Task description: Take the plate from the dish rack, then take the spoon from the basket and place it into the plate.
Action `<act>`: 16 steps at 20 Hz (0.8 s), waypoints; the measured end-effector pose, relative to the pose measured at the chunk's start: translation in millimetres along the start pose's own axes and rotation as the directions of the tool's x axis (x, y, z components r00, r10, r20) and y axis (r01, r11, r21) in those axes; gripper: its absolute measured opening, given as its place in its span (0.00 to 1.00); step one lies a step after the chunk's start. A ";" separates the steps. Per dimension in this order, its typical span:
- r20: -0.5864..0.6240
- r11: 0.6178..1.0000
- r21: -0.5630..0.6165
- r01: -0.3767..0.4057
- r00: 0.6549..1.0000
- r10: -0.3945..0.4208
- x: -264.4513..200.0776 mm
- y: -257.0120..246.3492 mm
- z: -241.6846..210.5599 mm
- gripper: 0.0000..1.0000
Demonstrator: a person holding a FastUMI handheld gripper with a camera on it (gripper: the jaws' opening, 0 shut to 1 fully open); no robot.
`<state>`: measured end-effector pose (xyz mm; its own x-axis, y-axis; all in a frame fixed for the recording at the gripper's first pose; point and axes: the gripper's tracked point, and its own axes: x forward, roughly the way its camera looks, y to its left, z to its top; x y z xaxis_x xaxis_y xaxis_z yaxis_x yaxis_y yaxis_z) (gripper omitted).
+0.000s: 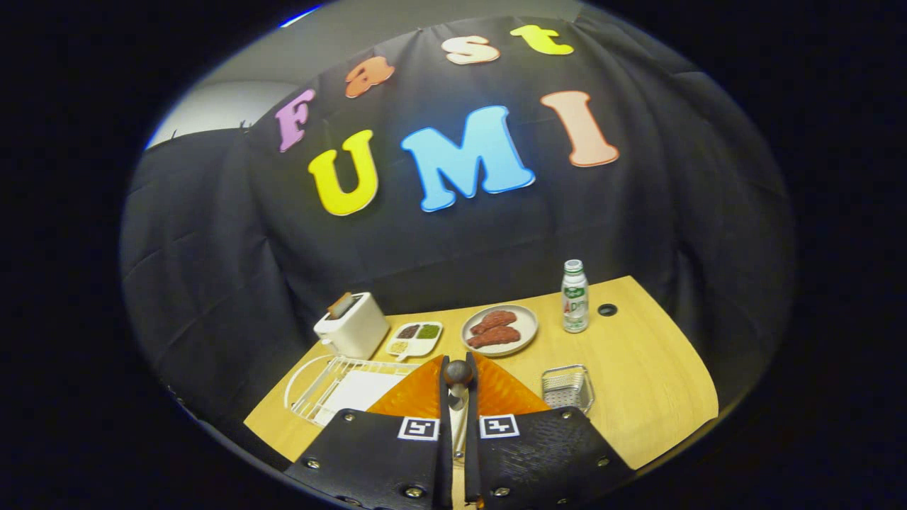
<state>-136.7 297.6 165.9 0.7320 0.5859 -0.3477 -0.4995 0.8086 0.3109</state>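
The claw point(458, 382) grips a spoon point(458, 373) between its closed fingers, poised above the orange plate point(506, 393) on the bench point(638, 368). The hold looks narrow, so a tilt could let the spoon slip and skid off the plate. Beside the plate sit the wire basket point(567, 388) and the white dish rack point(333, 386).

On the pale wooden table point(659, 382): 1 white toaster point(352, 326), 1 white wire dish rack point(333, 386), 1 small wire basket point(567, 388), 1 orange ribbed plate point(418, 397), 1 round pale plate point(499, 329) (2 brown meat pieces point(494, 329) on it), 1 white divided dish point(415, 338), 1 white green-capped bottle point(575, 295), 1 dark-bowled spoon point(458, 373).
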 end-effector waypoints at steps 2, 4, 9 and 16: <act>-0.043 0.997 -0.010 -0.074 0.996 0.074 -4.6 32.6 -17.0 0.06; -0.090 0.989 -0.029 -0.146 0.986 0.143 -9.2 63.7 -41.0 0.06; -0.235 0.959 -0.060 -0.276 0.938 0.255 -17.5 113.5 -117.6 0.06; -0.339 0.935 -0.093 -0.342 0.894 0.293 -22.1 134.5 -176.7 0.06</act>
<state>-301.9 403.0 59.1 0.3511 0.7792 -0.5192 -0.7603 0.5609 0.3277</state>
